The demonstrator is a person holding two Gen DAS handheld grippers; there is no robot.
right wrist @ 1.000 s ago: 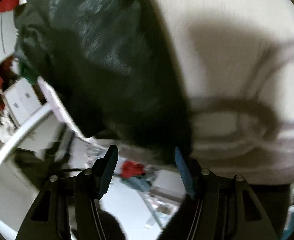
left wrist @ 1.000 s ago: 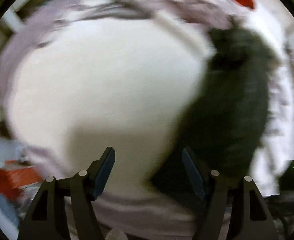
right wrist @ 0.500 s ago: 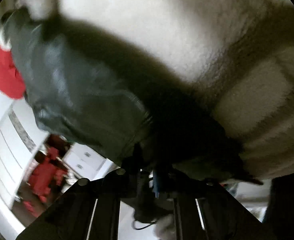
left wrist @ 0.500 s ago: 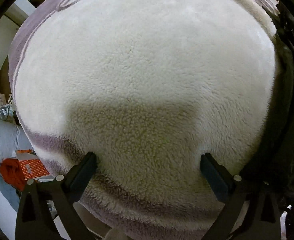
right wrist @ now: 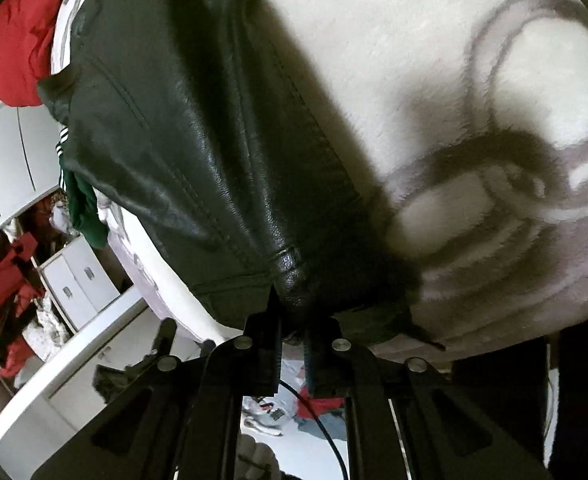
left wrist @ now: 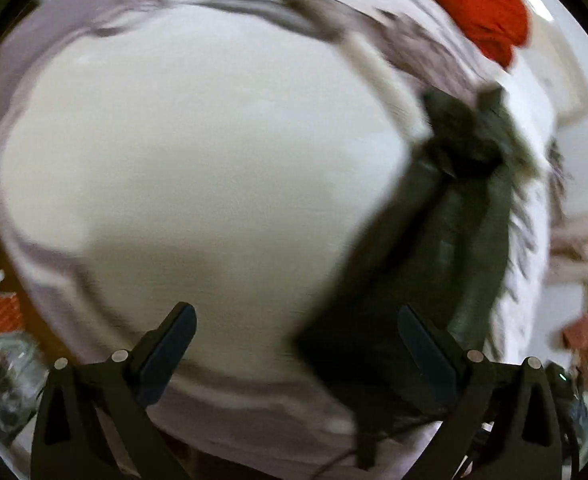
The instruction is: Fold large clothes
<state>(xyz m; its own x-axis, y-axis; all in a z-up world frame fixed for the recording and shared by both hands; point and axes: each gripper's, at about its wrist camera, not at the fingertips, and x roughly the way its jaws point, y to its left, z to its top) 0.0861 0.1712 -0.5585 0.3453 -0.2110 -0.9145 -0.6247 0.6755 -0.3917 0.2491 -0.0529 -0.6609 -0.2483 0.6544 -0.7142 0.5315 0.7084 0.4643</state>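
Left wrist view, blurred: my left tool (left wrist: 296,344) sits at the bottom of the frame with its two fingers spread wide apart and nothing between them. A white fleece blanket (left wrist: 198,152) with a pale lilac border fills most of the frame. A black leather jacket (left wrist: 446,248) lies on the blanket in the right half, running from the middle right down toward my right-hand finger. A red garment (left wrist: 482,4) shows at the upper right edge.

Right wrist view, sharp: my right tool (right wrist: 292,320) is at the bottom centre, its fingers drawn together and clamped on a stitched edge of the black leather jacket (right wrist: 198,136). The jacket spreads from that pinch up across the centre and upper left of the frame. The fleece blanket (right wrist: 414,48), white with lilac looping lines, fills the right side beneath and beside the jacket. A red garment (right wrist: 18,40) sits at the upper left. A green garment with white stripes (right wrist: 80,200) peeks out at the jacket's left edge. White drawers (right wrist: 80,280) stand at the lower left.
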